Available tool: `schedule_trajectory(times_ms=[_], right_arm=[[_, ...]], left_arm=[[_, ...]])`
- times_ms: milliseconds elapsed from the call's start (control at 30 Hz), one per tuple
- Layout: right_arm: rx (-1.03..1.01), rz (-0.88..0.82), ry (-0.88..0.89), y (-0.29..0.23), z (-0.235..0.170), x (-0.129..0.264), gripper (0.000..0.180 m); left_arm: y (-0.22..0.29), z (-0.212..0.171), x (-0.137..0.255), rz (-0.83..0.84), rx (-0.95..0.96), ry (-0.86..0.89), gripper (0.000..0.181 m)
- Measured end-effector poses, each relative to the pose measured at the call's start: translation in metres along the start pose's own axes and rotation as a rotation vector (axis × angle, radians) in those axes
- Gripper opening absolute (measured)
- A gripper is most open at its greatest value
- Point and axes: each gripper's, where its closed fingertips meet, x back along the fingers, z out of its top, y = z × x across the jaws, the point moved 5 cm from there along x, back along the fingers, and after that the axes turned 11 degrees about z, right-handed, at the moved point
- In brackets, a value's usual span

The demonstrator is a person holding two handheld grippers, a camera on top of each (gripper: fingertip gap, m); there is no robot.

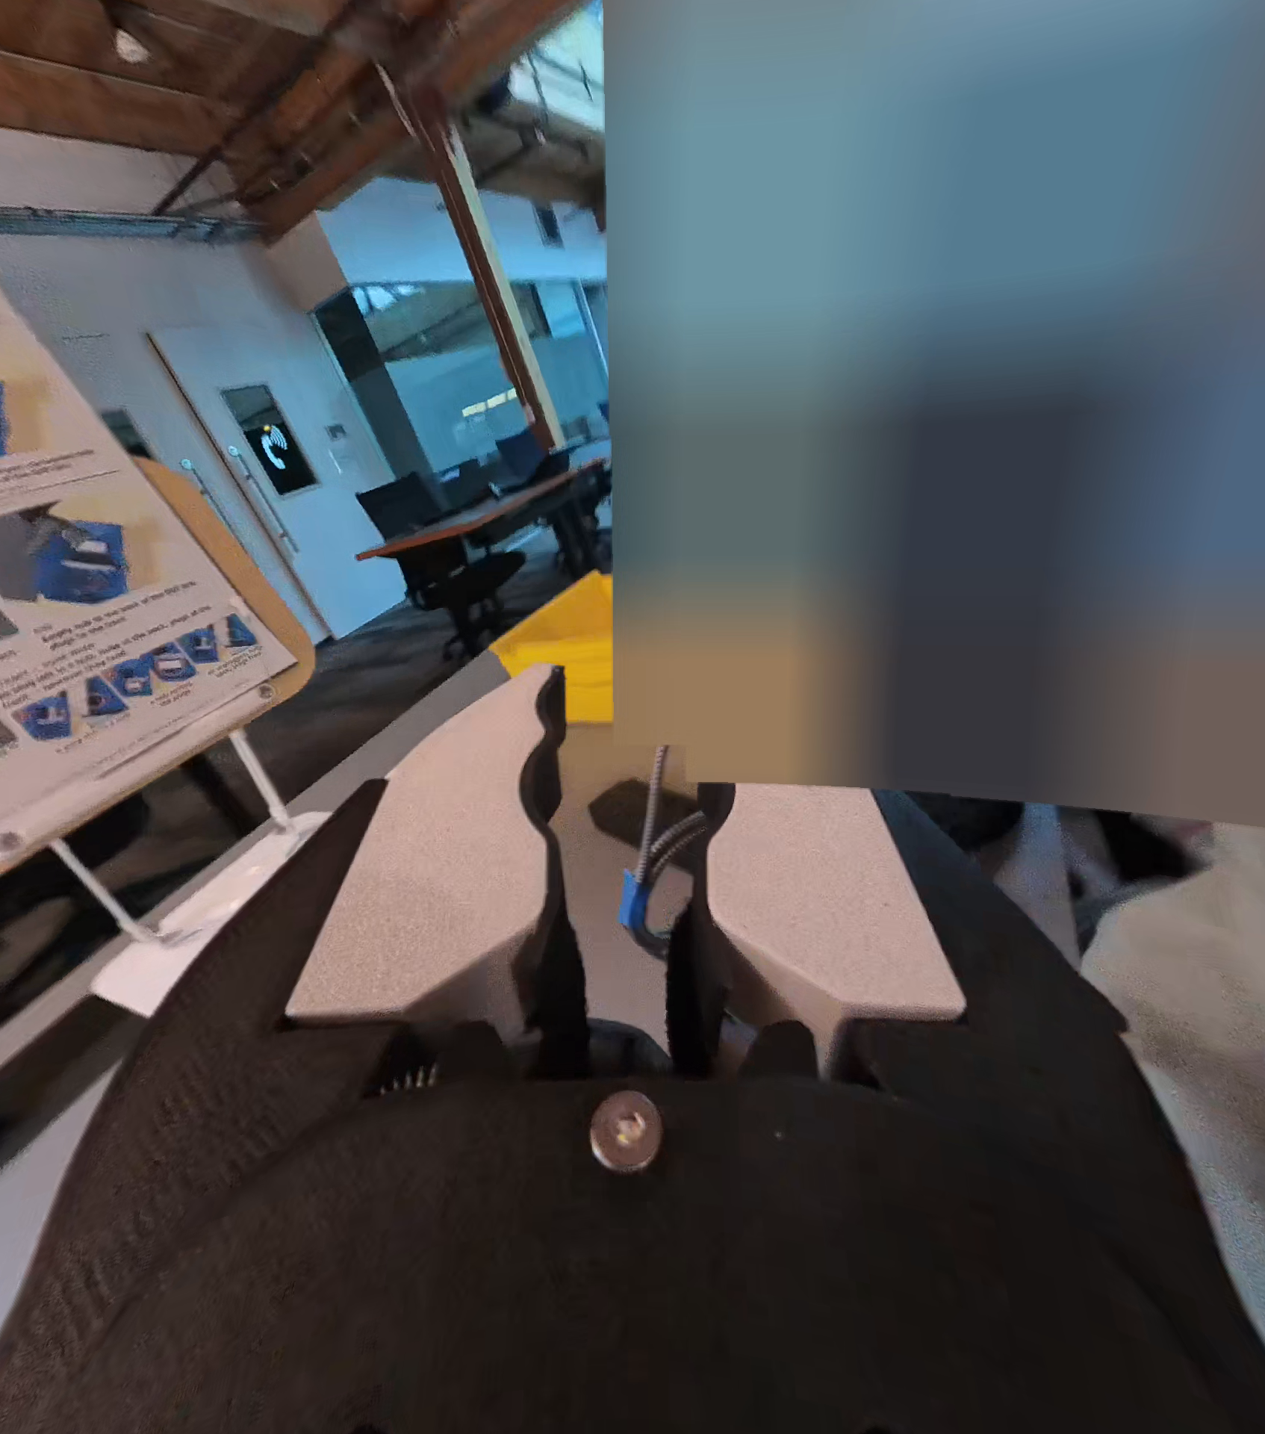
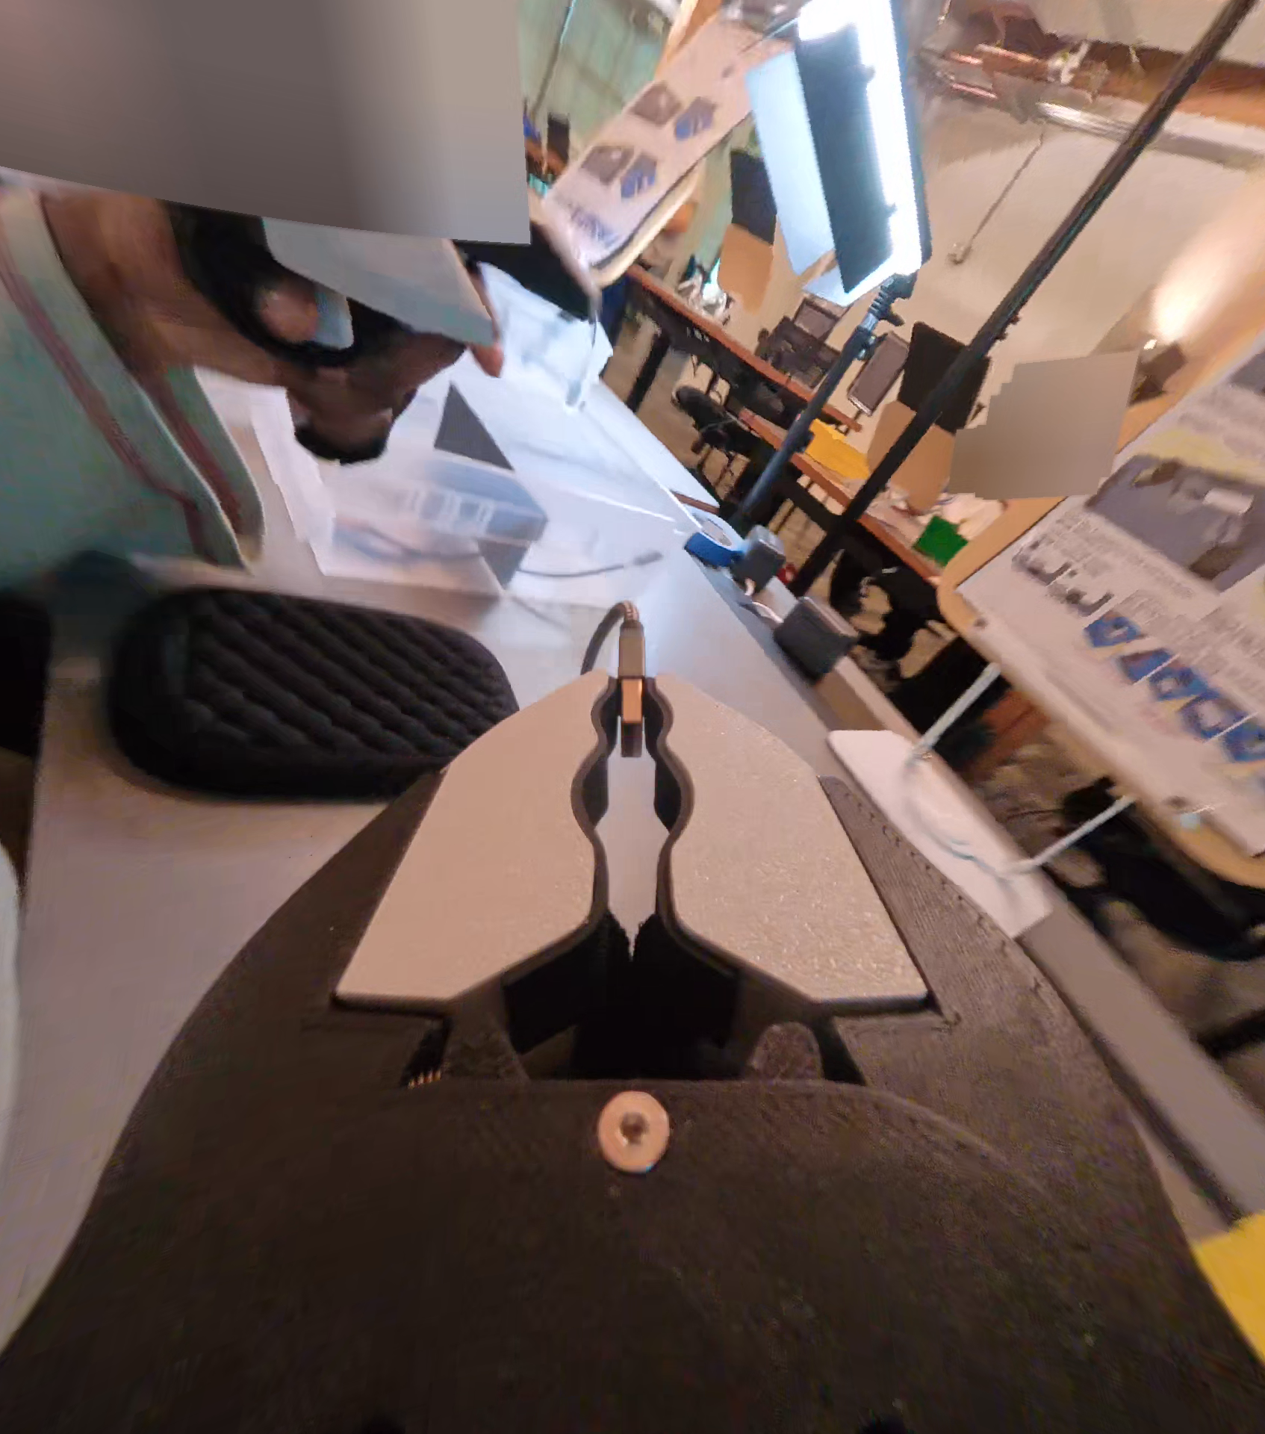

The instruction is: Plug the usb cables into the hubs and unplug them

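Grey table in open-plan office

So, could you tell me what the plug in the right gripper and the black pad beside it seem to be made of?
USB plug: metal shell, judging by its coppery sheen; its grey housing looks like matte plastic or metal. Black pad: apparently woven or knitted fabric, with quilted diagonal ridges and no shine.

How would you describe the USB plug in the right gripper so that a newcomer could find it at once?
Start at the grey table and the black quilted pad lying on it. Right of the pad, the right gripper pinches the USB plug at its fingertips. Alone there, it has a metal end and a grey cable.
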Motion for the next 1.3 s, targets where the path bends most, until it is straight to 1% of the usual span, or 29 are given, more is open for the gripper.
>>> schedule_trajectory(times_ms=[33,133,200,300,367,467,533,600,633,667,700,733,800,900,1000,1067,1133,1200,1300], right_arm=[[0.059,-0.001,-0.033,-0.004,0.003,-0.002,0.006],[0.148,0.014,-0.076,-0.012,0.009,-0.006,0.006],[0.125,0.054,-0.057,-0.016,0.011,-0.007,0.006],[-0.053,0.109,0.037,-0.012,0.012,-0.006,0.006],[-0.202,0.162,0.126,-0.009,0.014,-0.005,0.006],[-0.396,0.270,0.226,-0.008,0.013,-0.004,0.006],[-0.513,0.339,0.241,-0.008,0.008,-0.006,0.006],[-0.594,0.387,0.266,-0.008,0.005,-0.007,0.006],[-0.622,0.401,0.270,-0.008,0.003,-0.007,0.006],[-0.638,0.409,0.272,-0.008,0.002,-0.007,0.006],[-0.646,0.410,0.279,-0.007,0.001,-0.007,0.006],[-0.644,0.416,0.290,-0.006,0.001,-0.006,0.006],[-0.587,0.409,0.317,-0.006,0.004,-0.004,0.007],[-0.400,0.345,0.368,-0.007,0.016,0.001,0.016],[-0.183,0.273,0.399,-0.012,0.029,0.007,0.026],[-0.072,0.235,0.381,-0.016,0.034,0.007,0.027],[-0.012,0.224,0.373,-0.019,0.038,0.006,0.028],[0.030,0.225,0.345,-0.020,0.038,0.008,0.031],[0.064,0.159,0.270,-0.008,0.030,0.023,0.031]], left_arm=[[0.009,-0.003,-0.006,-0.008,-0.073,-0.038,0.032],[0.032,-0.021,-0.023,-0.022,-0.309,-0.165,0.032],[0.039,-0.030,-0.031,-0.012,-0.413,-0.199,0.031],[0.051,-0.034,-0.036,0.011,-0.622,-0.133,0.030],[0.050,-0.036,-0.040,0.090,-0.759,-0.099,0.030],[0.052,-0.036,-0.041,0.136,-0.843,-0.035,0.027],[0.057,-0.034,-0.040,0.137,-0.908,0.019,0.026],[0.060,-0.037,-0.039,0.121,-0.980,0.009,0.021],[0.060,-0.037,-0.040,0.112,-0.986,-0.004,0.018],[0.061,-0.039,-0.040,0.102,-0.977,-0.019,0.017],[0.059,-0.038,-0.040,0.109,-0.949,-0.034,0.009],[0.058,-0.037,-0.040,0.097,-0.908,-0.041,0.006],[0.058,-0.034,-0.039,0.071,-0.787,-0.037,0.006],[0.054,-0.028,-0.037,0.044,-0.638,0.003,0.006],[0.054,-0.025,-0.032,-0.053,-0.435,0.073,0.006],[0.053,-0.021,-0.028,-0.116,-0.297,0.156,0.006],[0.050,-0.020,-0.026,-0.157,-0.201,0.201,0.006],[0.046,-0.021,-0.025,-0.159,-0.173,0.207,0.006],[0.042,-0.021,-0.023,-0.139,-0.204,0.186,0.006]])
